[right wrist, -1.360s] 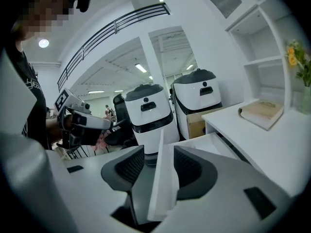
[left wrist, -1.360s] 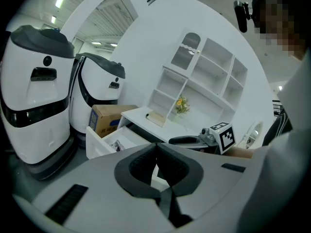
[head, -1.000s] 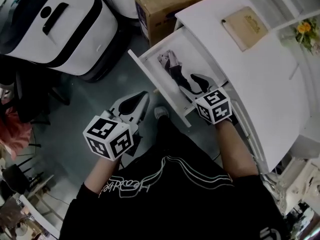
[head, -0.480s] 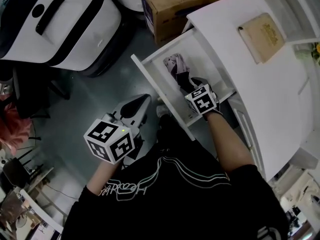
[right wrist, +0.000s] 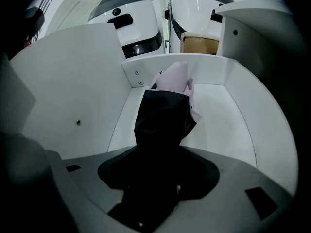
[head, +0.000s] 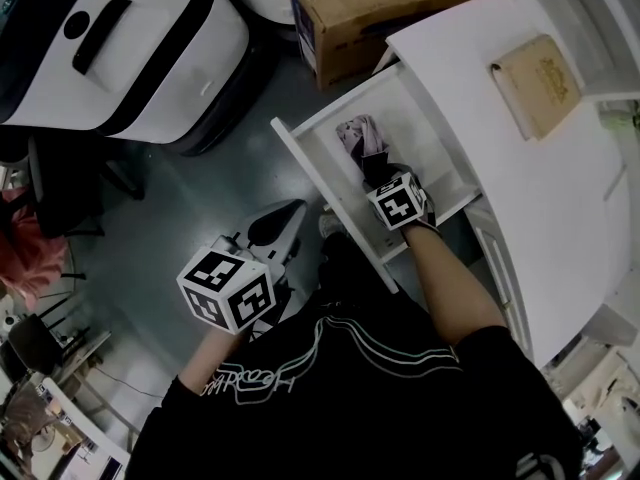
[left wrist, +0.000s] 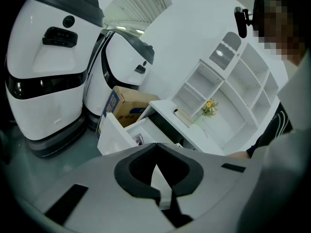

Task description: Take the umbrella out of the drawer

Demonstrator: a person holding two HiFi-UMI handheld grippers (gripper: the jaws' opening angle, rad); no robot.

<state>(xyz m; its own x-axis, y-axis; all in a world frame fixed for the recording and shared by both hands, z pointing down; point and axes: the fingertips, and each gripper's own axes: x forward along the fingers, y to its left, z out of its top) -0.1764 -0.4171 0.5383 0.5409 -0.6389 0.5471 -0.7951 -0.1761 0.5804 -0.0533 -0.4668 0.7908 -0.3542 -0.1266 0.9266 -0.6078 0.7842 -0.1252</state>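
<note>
The white drawer stands pulled out from the white desk. In it lies a folded umbrella, black with a pink end, reaching toward the drawer's back corner. My right gripper is down inside the drawer and shut on the umbrella's black near end, which fills the gap between the jaws. My left gripper hangs over the grey floor left of the drawer front, shut and holding nothing.
A brown cardboard box stands on the floor behind the drawer. A large white and black machine fills the far left. A tan notebook lies on the desk top. Chairs and clutter crowd the left edge.
My right gripper has gone from the drawer's front edge deeper into the drawer and now has the umbrella between its jaws. The left gripper has stayed about where it was.
</note>
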